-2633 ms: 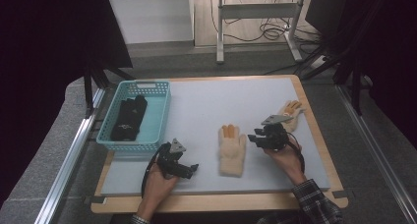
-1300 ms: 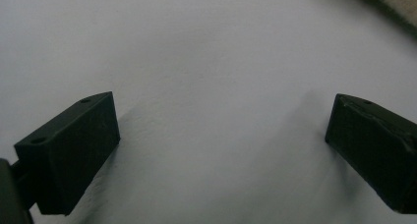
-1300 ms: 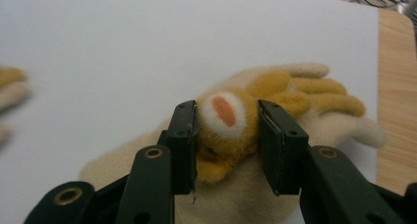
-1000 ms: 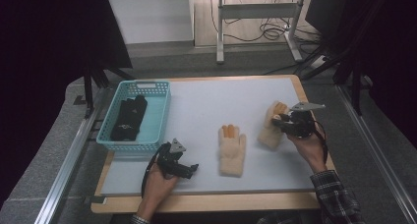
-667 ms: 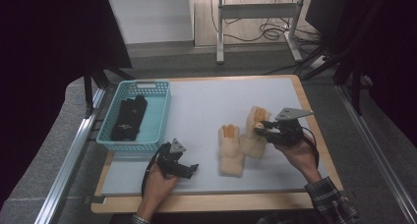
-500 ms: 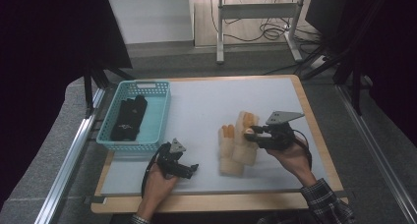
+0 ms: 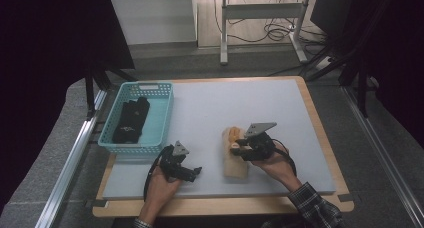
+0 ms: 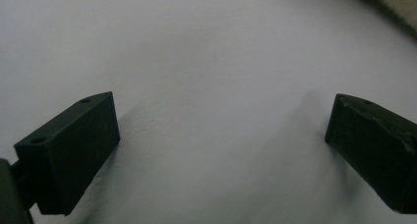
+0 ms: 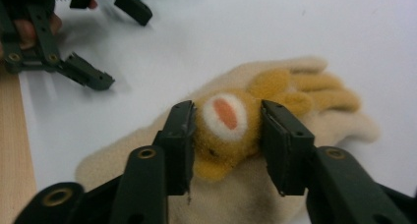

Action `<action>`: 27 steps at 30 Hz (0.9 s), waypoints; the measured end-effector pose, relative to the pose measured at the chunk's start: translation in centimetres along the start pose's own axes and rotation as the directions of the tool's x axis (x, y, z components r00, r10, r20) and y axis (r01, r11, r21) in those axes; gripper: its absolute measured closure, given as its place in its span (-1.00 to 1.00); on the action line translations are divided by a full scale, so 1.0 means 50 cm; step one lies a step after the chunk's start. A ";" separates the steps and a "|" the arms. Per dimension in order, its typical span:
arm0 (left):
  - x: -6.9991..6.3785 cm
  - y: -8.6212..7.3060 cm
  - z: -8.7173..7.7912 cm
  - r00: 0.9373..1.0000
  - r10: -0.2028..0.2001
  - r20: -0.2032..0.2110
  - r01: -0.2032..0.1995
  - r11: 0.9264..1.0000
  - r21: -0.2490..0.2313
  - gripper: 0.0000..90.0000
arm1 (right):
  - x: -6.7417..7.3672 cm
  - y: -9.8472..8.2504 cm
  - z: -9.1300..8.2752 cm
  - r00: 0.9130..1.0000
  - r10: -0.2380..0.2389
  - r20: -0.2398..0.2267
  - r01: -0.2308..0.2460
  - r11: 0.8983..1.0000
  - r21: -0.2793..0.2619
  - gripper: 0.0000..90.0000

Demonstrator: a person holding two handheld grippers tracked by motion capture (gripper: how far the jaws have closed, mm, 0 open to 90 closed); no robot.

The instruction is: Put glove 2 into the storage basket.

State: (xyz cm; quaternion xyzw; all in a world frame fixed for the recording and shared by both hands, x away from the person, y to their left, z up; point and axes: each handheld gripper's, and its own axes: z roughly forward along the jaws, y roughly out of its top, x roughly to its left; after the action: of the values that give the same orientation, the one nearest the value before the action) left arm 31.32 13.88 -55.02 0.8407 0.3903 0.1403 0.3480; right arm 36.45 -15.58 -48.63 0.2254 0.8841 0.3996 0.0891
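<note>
A fluffy cream glove with orange fingers [image 7: 235, 167] lies flat on the white mat [image 7: 220, 108]. A second, matching glove [image 9: 275, 86] lies bunched on top of it. My right gripper [image 7: 236, 147] [image 9: 227, 107] sits low over that top glove, one jaw on each side of its orange paw patch. Its jaws have just been opening. The fluff reaches both pads but does not look squeezed. My left gripper [image 7: 192, 173] [image 8: 221, 130] rests open on the mat to the left, with bare mat between its jaws.
A teal basket [image 7: 159, 133] at the mat's left edge holds dark gloves [image 7: 131, 119]. The mat lies on a wooden board [image 7: 320, 133] with metal rails on both sides. A corner of the cream glove [image 8: 398, 3] shows in the left gripper view.
My right gripper has carried the second glove leftward from the mat's right side and lowered it onto the first glove. The left hand and its gripper have stayed still.
</note>
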 end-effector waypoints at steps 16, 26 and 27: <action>0.000 0.000 0.000 1.000 0.000 0.000 0.000 1.000 0.000 -1.00 | -0.062 -0.022 -0.073 0.990 0.097 0.102 -0.093 0.995 -0.048 0.45; 0.000 0.000 0.000 1.000 -0.002 0.000 0.002 1.000 0.000 -1.00 | -0.069 -0.065 -0.065 0.987 0.126 0.103 -0.124 0.992 -0.023 0.70; 0.000 0.000 0.000 1.000 -0.003 0.001 0.003 1.000 0.000 -1.00 | -0.072 -0.062 -0.063 0.986 0.131 0.101 -0.128 0.991 -0.032 0.67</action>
State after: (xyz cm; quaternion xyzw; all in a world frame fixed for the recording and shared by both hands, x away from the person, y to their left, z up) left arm 31.31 13.86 -55.03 0.8403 0.3913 0.1396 0.3484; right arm 37.54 -21.16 -48.96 0.3016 0.8566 0.4036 0.1113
